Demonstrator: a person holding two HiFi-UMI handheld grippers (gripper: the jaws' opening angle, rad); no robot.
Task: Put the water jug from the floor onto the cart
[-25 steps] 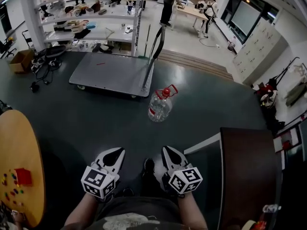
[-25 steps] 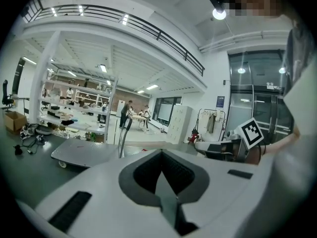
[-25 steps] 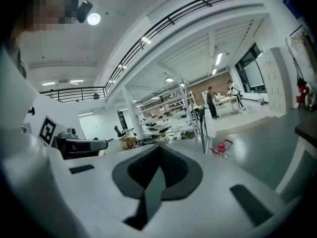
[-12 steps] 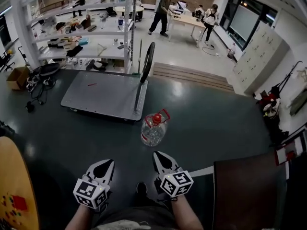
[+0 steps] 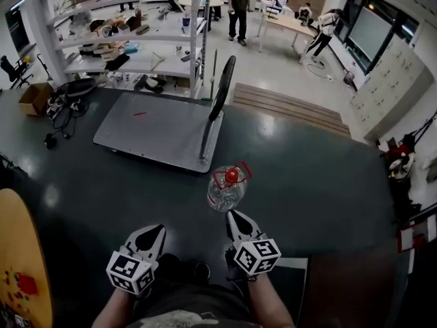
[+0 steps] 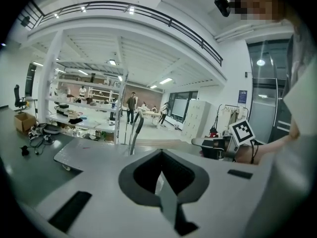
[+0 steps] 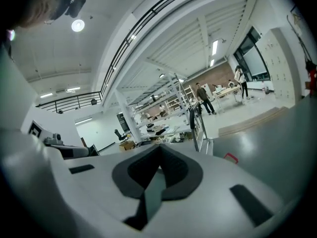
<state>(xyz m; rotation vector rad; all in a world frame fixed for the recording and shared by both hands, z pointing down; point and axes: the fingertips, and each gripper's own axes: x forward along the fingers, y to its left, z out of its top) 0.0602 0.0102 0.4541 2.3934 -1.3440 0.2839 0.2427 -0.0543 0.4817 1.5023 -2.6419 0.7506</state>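
The right gripper [image 7: 159, 155] hides the water jug [image 7: 231, 157] except for its red handle.

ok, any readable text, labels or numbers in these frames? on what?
None can be read.
Blue wall sign: too small to read.
Water jug: seen from above, no label print legible.
Left gripper and right gripper: black-and-white square markers only, no words.
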